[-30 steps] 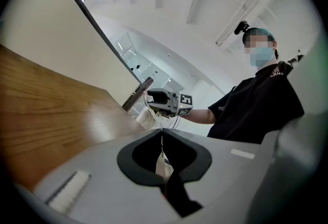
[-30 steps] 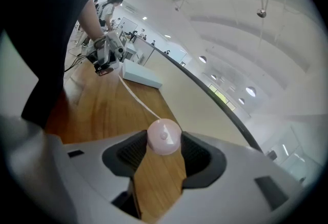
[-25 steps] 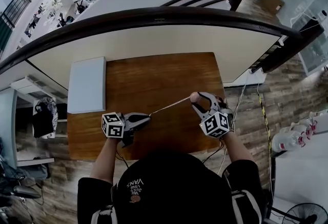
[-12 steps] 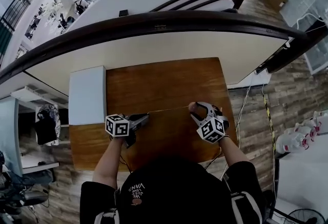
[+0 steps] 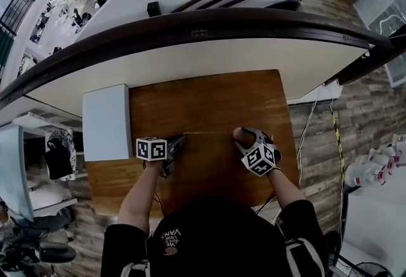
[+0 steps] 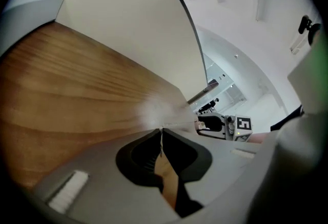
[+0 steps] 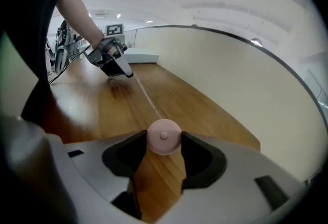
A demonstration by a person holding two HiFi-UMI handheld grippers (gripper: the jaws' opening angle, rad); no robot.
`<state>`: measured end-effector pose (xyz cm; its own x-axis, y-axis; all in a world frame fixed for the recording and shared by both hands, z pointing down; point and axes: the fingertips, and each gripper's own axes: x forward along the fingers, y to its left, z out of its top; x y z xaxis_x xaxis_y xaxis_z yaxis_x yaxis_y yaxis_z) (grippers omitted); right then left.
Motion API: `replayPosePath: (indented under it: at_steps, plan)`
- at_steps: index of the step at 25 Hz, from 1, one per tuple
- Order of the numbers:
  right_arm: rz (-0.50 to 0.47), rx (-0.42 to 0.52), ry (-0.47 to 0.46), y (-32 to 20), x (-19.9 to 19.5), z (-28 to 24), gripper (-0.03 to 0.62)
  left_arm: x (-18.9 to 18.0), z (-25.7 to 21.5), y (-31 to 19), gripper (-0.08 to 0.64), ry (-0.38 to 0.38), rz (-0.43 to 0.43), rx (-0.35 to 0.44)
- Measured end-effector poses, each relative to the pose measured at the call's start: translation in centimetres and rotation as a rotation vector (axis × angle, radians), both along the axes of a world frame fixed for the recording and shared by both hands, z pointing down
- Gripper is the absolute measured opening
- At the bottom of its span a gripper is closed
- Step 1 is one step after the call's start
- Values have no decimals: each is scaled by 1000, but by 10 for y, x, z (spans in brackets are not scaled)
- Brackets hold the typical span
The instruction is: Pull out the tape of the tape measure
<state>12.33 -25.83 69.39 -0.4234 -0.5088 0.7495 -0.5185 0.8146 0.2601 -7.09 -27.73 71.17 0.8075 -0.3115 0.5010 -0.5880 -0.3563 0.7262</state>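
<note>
The person is holding both grippers low over the brown wooden tabletop [image 5: 209,95] in the middle of the head view; the left gripper [image 5: 182,138] is sitting left of centre with its marker cube [image 5: 151,148] trailing toward the lower left, and the right gripper [image 5: 243,136] is sitting right of centre, the two well apart and pointing toward each other; the round pink tape measure case [image 7: 164,137] is resting between the right gripper's jaws at the bottom centre of the right gripper view, both jaws pressing on its sides, so this claw is gripping the case; the thin pale tape [image 7: 147,96] is running out from the case toward the upper left of that view, stretched in a straight line low over the wood, and whether it is touching the surface cannot be told; the tape's far end is lying in the left gripper's tips; in the left gripper view the jaws are standing closed, with a fine white sliver of the tape pinched between their tips at the frame's centre, so this claw is clamping the tape end; a white rectangular panel [image 5: 106,120] is lying at the table's left edge, near the left gripper but apart from it; a cream curved wall [image 5: 190,57] and a dark curved railing [image 5: 190,19] are arching across the upper part of the head view beyond the table.
</note>
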Motion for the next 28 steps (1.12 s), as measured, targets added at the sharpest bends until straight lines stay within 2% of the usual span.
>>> replayPosePath:
  at_steps: [9,11,12,28]
  plan:
    - [85,-91,-35,-11,-1,17,218,-2,14,-20,22,-138,-30,-71]
    - [90,-113,-34,-10,0,20,218,-5,18,-20,51,-165,-34,-81]
    - [93,-124,-33,-9,0,22,218,-6,19,-20,93,-176,-36,-86]
    - [242,-135,-34,-15,17,27,219,-17,11,-15,181,-203,-99,-59]
